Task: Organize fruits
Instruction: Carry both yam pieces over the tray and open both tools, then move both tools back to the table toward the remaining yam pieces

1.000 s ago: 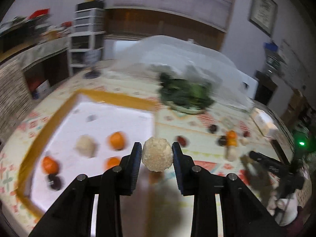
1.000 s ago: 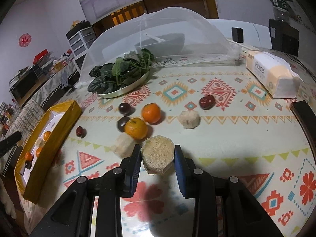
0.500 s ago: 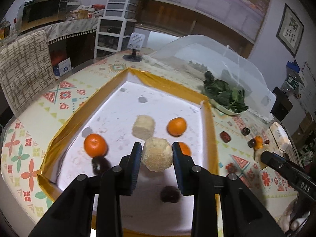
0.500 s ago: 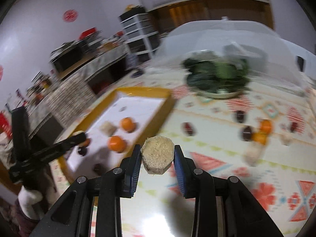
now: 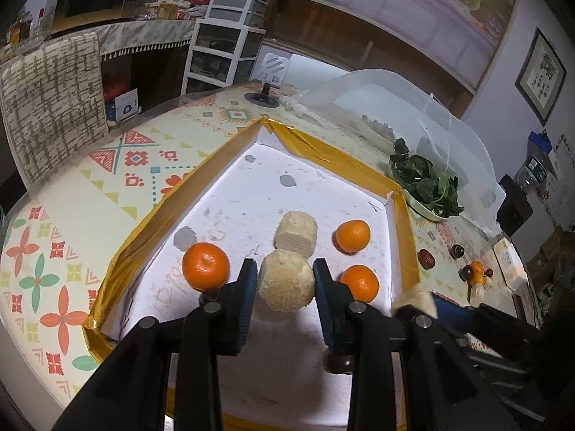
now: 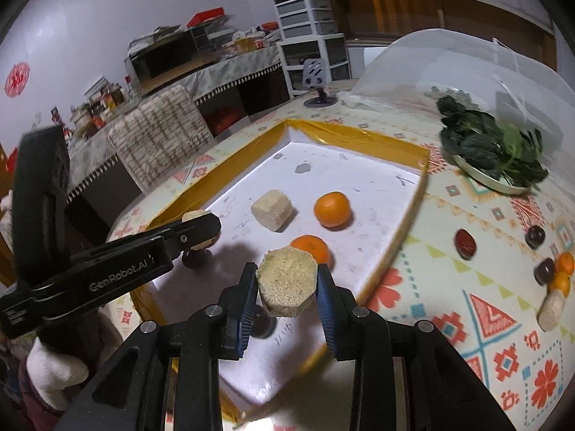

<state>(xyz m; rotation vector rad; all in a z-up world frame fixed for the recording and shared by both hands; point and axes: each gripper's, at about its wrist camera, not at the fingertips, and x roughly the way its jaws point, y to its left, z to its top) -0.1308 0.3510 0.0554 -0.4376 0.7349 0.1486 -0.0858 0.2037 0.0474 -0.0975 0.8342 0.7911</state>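
My left gripper [image 5: 285, 273] is shut on a round pale beige fruit chunk [image 5: 285, 282] just above the white floor of the yellow-rimmed tray [image 5: 323, 151]. Around it in the tray lie three oranges [image 5: 205, 265], a loose beige chunk [image 5: 296, 233] and a dark fruit [image 5: 337, 362] half hidden under one finger. My right gripper [image 6: 286, 276] is shut on a hexagonal beige chunk [image 6: 287, 287], over the tray's [image 6: 359, 133] near right part. The left gripper [image 6: 201, 228] shows at that view's left.
Loose fruit stays on the patterned tablecloth right of the tray: a red date [image 6: 464, 243], dark plums [image 6: 534, 236], oranges [image 6: 562, 273] and a beige piece [image 6: 550, 312]. A plate of greens [image 6: 492, 147] and a mesh food cover [image 6: 449, 64] stand behind.
Both grippers carried their chunks over the tray. The right one swung from the loose fruit on the cloth to the tray's edge; the left one sank closer to the tray floor.
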